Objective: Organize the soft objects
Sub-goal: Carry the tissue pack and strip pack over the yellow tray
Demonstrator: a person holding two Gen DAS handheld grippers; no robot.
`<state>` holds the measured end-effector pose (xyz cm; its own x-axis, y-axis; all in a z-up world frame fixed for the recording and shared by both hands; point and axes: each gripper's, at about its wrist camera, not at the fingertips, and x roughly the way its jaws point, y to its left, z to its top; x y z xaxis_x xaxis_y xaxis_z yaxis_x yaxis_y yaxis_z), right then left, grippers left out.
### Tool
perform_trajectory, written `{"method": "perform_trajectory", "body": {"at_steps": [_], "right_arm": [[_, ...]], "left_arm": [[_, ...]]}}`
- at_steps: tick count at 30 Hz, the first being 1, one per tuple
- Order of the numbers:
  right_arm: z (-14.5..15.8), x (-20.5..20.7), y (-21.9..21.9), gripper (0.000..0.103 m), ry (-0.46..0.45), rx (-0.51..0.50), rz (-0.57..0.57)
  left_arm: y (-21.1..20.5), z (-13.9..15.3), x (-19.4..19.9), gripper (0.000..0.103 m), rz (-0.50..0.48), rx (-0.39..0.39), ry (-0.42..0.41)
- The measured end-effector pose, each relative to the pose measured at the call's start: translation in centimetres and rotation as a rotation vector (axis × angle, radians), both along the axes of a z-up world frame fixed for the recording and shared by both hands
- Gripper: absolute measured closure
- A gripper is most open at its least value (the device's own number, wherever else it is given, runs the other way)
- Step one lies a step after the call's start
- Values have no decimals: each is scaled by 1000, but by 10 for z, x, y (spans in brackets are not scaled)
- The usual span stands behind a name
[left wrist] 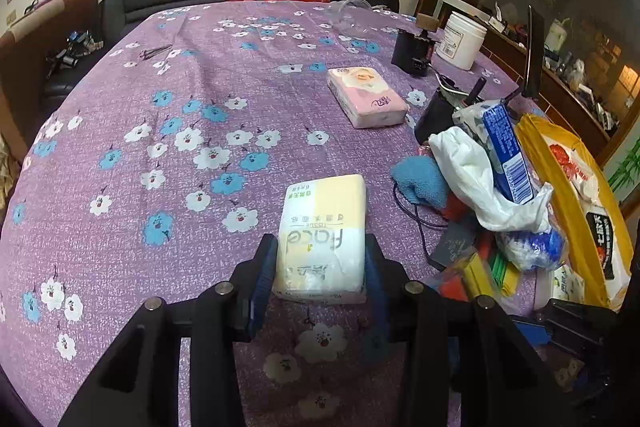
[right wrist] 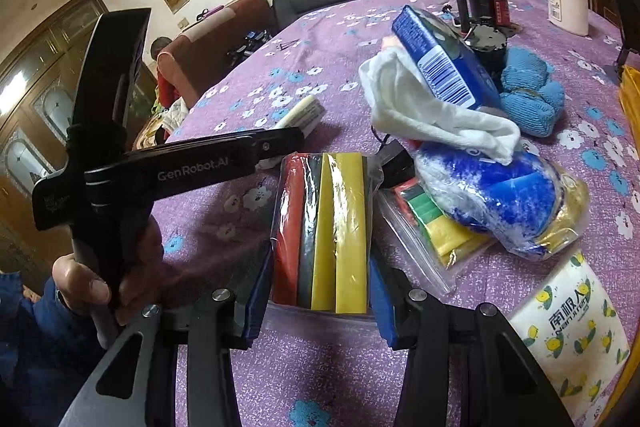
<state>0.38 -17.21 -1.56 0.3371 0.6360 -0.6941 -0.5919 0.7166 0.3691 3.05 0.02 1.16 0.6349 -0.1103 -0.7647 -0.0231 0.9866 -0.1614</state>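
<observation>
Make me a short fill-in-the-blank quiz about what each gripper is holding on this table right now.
1. The left gripper is shut on a pack of ____.
2. The right gripper grips a clear bag of red, black and ____ strips.
3. A pink tissue pack lies on the ____ flowered tablecloth.

Missing words: tissues; yellow; purple

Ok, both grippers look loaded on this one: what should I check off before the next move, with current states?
1. Left gripper clamped on yellow-white tissue pack: ok.
2. Right gripper clamped on bag of coloured strips: ok.
3. Bare tablecloth ahead of the tissue pack: ok.
4. Pink tissue pack lying apart from the pile: ok.
5. Bag lifted off the table: cannot tell.
</observation>
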Motion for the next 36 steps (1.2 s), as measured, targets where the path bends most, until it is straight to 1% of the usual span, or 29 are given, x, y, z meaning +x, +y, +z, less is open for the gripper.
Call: {"method": "perform_trajectory", "body": {"at_steps": [3, 7, 12, 20, 23, 25, 26, 27, 28, 29, 31, 33, 35, 36], "right_arm": [[-1, 3, 1, 54, 8, 9, 15], [-1, 7, 4, 54, 15, 10, 31], [-1, 11, 4, 54, 26, 23, 33], [-2, 5, 2, 54, 19, 16, 24], [-1, 3, 4, 54, 9, -2, 21], [1, -1, 10, 54, -10, -36, 24], [2, -3, 11, 55, -11, -53, 26], [6, -4, 10, 55, 13, -61, 34], [10, -6, 7, 55, 39, -47, 43], [17, -9, 4, 55, 47, -38, 52], [41, -20, -5, 55, 2, -53, 80], [62, -27, -19, 55, -16, -40, 95], [84, -33, -43, 55, -29, -36, 82], [93, -34, -58, 55, -18, -34, 59]], "left_arm": [[-3, 0, 1, 62, -5, 14, -4], [0, -3, 6, 60, -2, -2, 9], [9, -4, 6, 60, 29, -35, 7], [12, -4, 5, 60, 55, -39, 3], [18, -5, 5, 60, 85, -55, 6], [22, -6, 6, 60, 106, -69, 9], [23, -6, 6, 60, 118, -60, 15], [22, -7, 5, 60, 130, -40, 27], [21, -6, 4, 60, 135, -29, 33], [20, -6, 2, 60, 146, -21, 44], [22, -1, -8, 60, 178, -34, 83], [21, 10, -24, 60, 219, -40, 103], [14, 25, -42, 60, 252, -28, 117], [9, 33, -51, 60, 269, -31, 127]]}}
